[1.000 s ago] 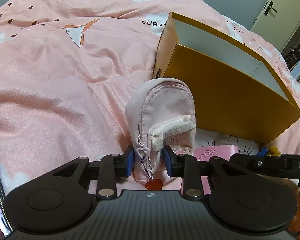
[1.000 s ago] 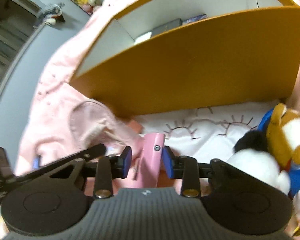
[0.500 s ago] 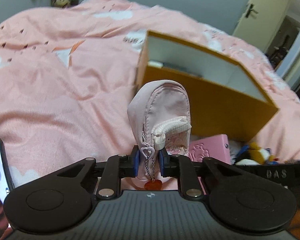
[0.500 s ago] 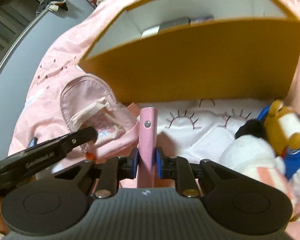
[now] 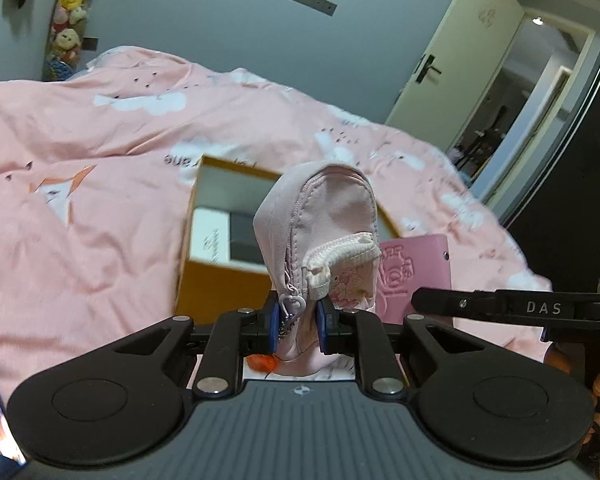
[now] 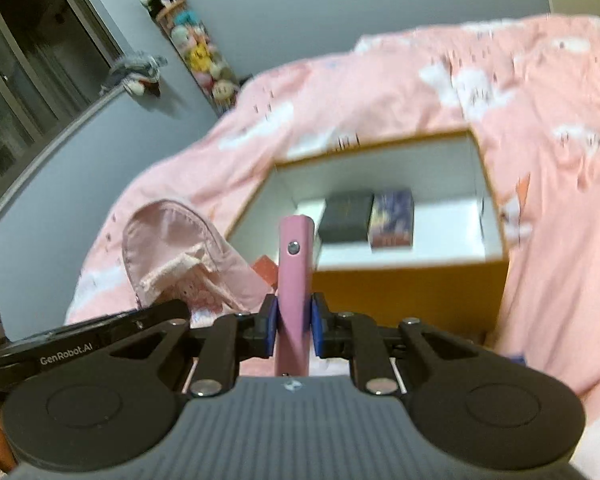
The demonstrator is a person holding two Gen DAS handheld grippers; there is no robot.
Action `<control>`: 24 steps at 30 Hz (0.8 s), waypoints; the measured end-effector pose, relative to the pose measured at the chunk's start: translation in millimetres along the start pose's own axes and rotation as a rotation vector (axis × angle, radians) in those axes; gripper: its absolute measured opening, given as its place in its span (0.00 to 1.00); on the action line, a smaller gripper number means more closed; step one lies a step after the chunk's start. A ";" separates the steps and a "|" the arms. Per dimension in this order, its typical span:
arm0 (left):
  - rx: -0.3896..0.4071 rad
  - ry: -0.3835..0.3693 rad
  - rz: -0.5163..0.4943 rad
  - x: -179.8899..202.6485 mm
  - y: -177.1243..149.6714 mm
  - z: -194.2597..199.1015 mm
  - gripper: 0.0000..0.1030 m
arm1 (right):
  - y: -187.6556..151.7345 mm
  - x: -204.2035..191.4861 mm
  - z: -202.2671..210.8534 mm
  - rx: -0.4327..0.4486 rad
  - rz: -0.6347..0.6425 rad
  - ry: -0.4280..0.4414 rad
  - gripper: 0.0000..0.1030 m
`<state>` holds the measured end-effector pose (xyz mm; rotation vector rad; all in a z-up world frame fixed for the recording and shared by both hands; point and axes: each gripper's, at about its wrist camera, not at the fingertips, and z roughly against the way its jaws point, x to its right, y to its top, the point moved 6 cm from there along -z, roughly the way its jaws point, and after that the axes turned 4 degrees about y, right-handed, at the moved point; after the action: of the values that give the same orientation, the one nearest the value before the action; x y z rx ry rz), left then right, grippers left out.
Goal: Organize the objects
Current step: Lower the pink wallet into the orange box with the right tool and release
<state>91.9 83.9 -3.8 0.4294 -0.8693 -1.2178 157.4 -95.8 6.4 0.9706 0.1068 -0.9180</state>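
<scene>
Both loads are airborne above the bed (image 5: 100, 208), short of the orange box (image 6: 404, 288).

Left hand-held gripper (image 5: 298, 328): jaws closed on the lower end of a pale pink mini backpack pouch (image 5: 320, 236), which stands upright out of the jaws. Its heart zipper pull (image 5: 293, 303) and bead chain dangle at the pads.

Right hand-held gripper (image 6: 293, 326): jaws pinched on a pink snap-closure wallet (image 6: 295, 276), held edge-on. In the left view its embossed face shows just right of the pouch.

Risks, judged:
- Pouch is soft fabric gripped low; it could flop or slip out during the carry.
- Chain might snag on a pad at release.
- The two grippers ride close together, so they may collide over the opening.
- The wallet could catch the near wall if lowered early.

Box contents: white interior, a dark box (image 6: 346, 218) and a printed blue-purple box (image 6: 392, 220) touching side by side, a white item (image 5: 208, 236) beside the dark box. Right part of the floor looks free.
</scene>
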 end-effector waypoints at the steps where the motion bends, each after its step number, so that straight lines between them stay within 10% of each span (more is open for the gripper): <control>1: -0.001 -0.012 0.005 -0.6 7.8 -1.3 0.19 | 7.8 -1.4 2.0 0.015 0.008 0.003 0.18; 11: -0.056 0.071 -0.078 -17.0 73.9 -49.3 0.19 | 70.8 17.9 -46.7 0.081 -0.021 -0.036 0.18; 24: -0.176 0.129 -0.137 -32.3 79.4 -107.1 0.19 | 49.1 66.2 -182.2 -0.266 -0.152 -0.048 0.18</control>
<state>221.6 123.1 -25.1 0.4254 -0.6243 -1.3643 289.8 10.6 -99.2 0.7001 0.2584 -1.0366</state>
